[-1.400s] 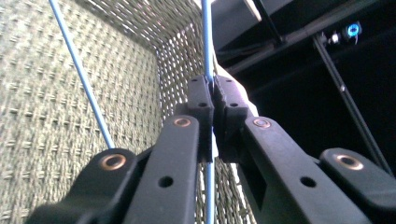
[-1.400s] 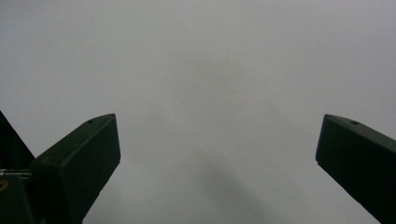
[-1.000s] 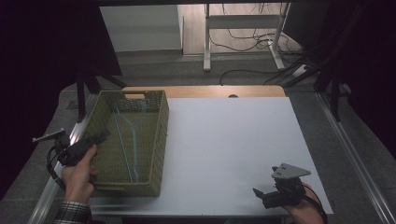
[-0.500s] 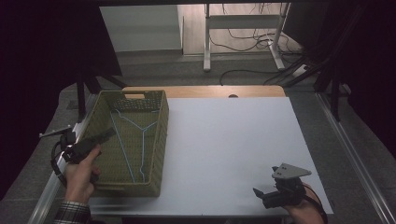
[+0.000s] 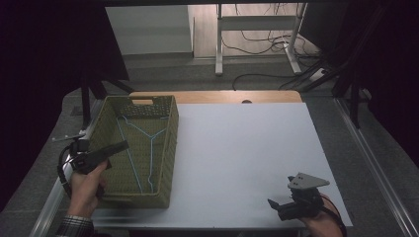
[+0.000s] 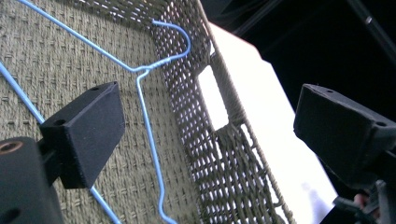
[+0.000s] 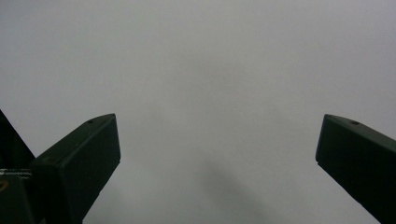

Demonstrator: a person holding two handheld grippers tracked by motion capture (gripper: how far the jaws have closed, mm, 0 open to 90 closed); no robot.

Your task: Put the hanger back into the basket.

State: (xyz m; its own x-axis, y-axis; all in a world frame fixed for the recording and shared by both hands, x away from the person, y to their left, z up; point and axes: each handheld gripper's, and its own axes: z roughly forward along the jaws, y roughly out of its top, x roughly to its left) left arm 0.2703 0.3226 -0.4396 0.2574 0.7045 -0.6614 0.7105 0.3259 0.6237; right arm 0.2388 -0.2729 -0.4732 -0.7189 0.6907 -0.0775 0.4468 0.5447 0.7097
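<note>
Item: blue wire hanger [image 5: 143, 148], flat on the floor of the woven basket [image 5: 170, 148], left of frame. Light, springy, thin; best pinched at the neck below the hook. My left gripper [image 6: 205, 130] has just been opening, nothing between its jaws; my right gripper [image 7: 217, 154] gapes empty, lower right.

I see a rough, matt woven basket [image 5: 165, 148], a thin glossy blue wire hanger [image 6: 148, 116] inside, a smooth matt white table [image 5: 247, 158], and matt black plastic tool jaws.

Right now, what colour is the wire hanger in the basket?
Light blue; the hanger shows best in the left gripper view.
</note>
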